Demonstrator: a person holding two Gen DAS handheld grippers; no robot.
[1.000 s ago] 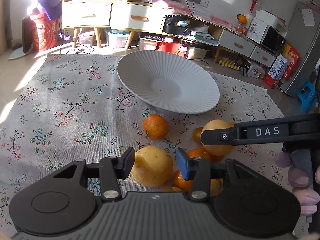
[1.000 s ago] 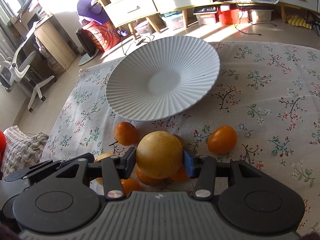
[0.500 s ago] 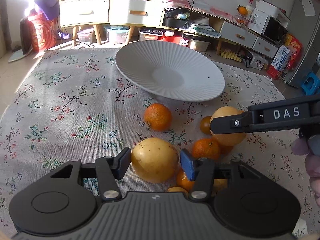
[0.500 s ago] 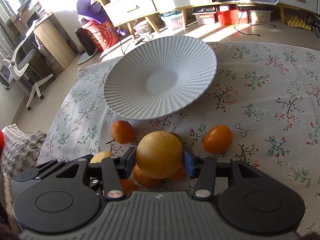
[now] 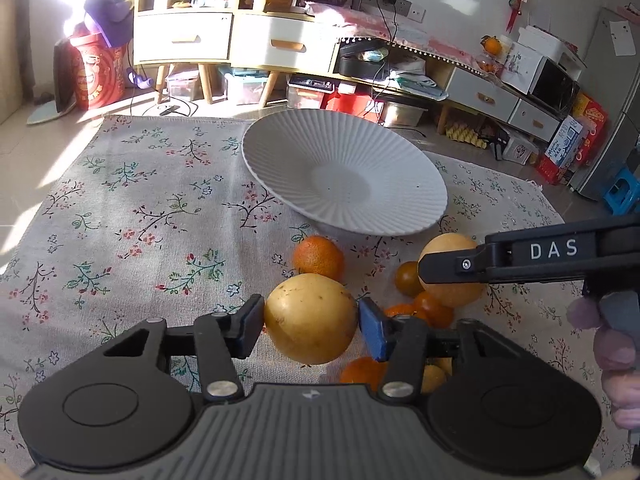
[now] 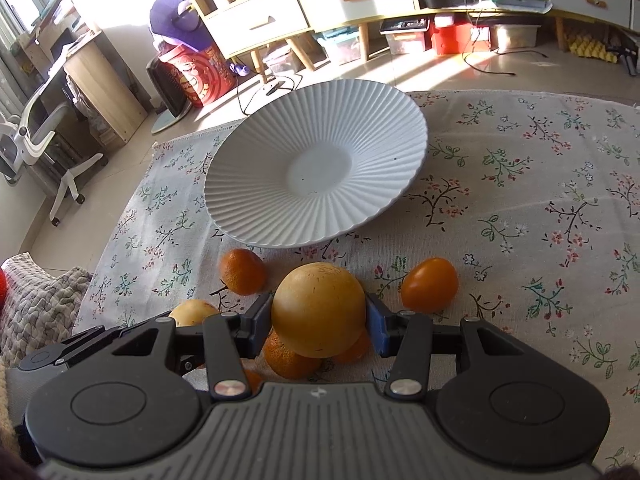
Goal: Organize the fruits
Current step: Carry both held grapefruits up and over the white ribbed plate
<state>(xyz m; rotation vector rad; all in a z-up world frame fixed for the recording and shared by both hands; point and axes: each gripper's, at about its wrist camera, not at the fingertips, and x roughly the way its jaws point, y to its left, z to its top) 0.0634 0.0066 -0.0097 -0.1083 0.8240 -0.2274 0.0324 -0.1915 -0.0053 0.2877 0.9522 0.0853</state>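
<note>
In the left wrist view my left gripper (image 5: 311, 323) is shut on a big yellow pear-like fruit (image 5: 310, 318), held just above the floral cloth. In the right wrist view my right gripper (image 6: 319, 321) is shut on a round golden-orange fruit (image 6: 319, 309); the same fruit (image 5: 450, 276) and a right finger (image 5: 520, 258) show in the left wrist view. A white ribbed plate (image 5: 344, 178) (image 6: 316, 168) lies beyond both, nothing on it. Loose mandarins (image 5: 318, 258) (image 6: 243, 266), a smooth orange tomato-like fruit (image 6: 430, 285) and more small oranges (image 6: 290, 358) lie around the grippers.
The floral cloth (image 5: 140, 208) covers a low table. Behind it stand cabinets with drawers (image 5: 184, 38), a red drum (image 5: 94, 76) and storage boxes. A grey knitted cushion (image 6: 36, 304) lies at the left edge, and an office chair (image 6: 36, 140) stands further off. A hand in a purple glove (image 5: 616, 344) holds the right gripper.
My left gripper has lifted with the yellow fruit gripped, and the plate now looks a little further off. The right gripper and its fruit have stayed put.
</note>
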